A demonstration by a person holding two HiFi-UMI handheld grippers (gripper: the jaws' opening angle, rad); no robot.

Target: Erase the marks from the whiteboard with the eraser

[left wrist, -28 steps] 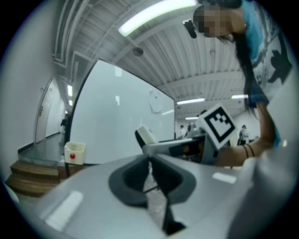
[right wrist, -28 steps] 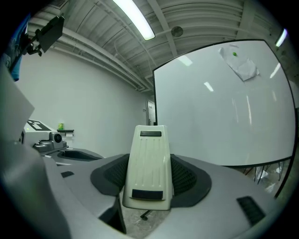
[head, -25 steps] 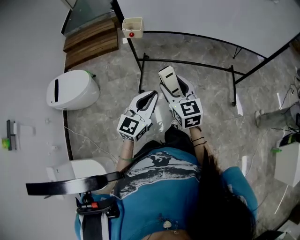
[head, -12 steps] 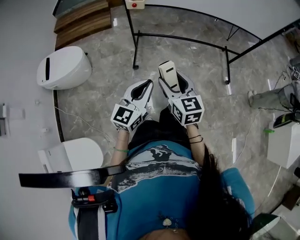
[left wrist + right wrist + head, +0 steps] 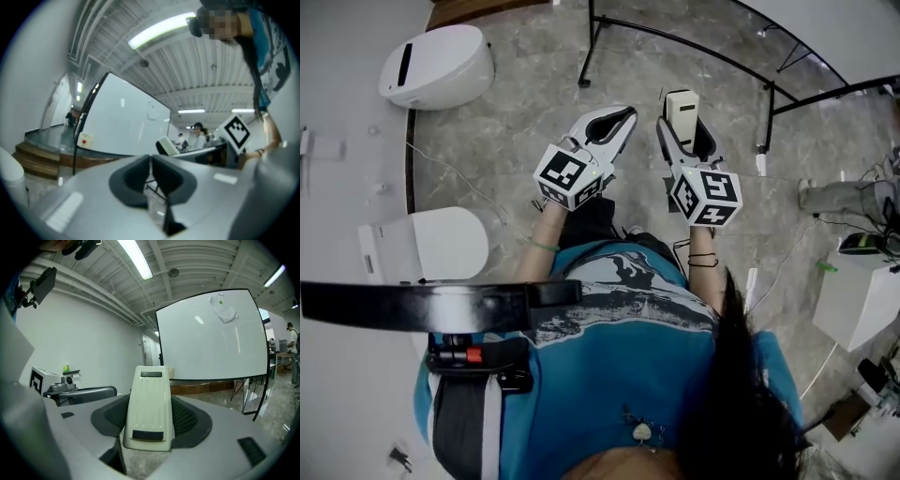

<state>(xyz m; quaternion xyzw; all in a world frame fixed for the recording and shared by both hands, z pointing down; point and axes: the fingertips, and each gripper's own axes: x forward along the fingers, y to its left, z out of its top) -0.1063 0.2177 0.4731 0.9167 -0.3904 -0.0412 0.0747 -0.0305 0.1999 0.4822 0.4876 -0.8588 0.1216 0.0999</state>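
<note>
The whiteboard (image 5: 211, 333) stands on its floor stand ahead of me. Well short of the whiteboard, my right gripper (image 5: 683, 133) clamps the cream eraser (image 5: 147, 404) between its 2 jaws. Beside it my left gripper (image 5: 150, 164) is closed on nothing. A faint smudge (image 5: 224, 309) sits near the whiteboard's top.

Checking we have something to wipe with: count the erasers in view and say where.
1. The eraser is clamped in the right gripper, facing the whiteboard. The left gripper is shut, empty. Others may lie out of view.
</note>
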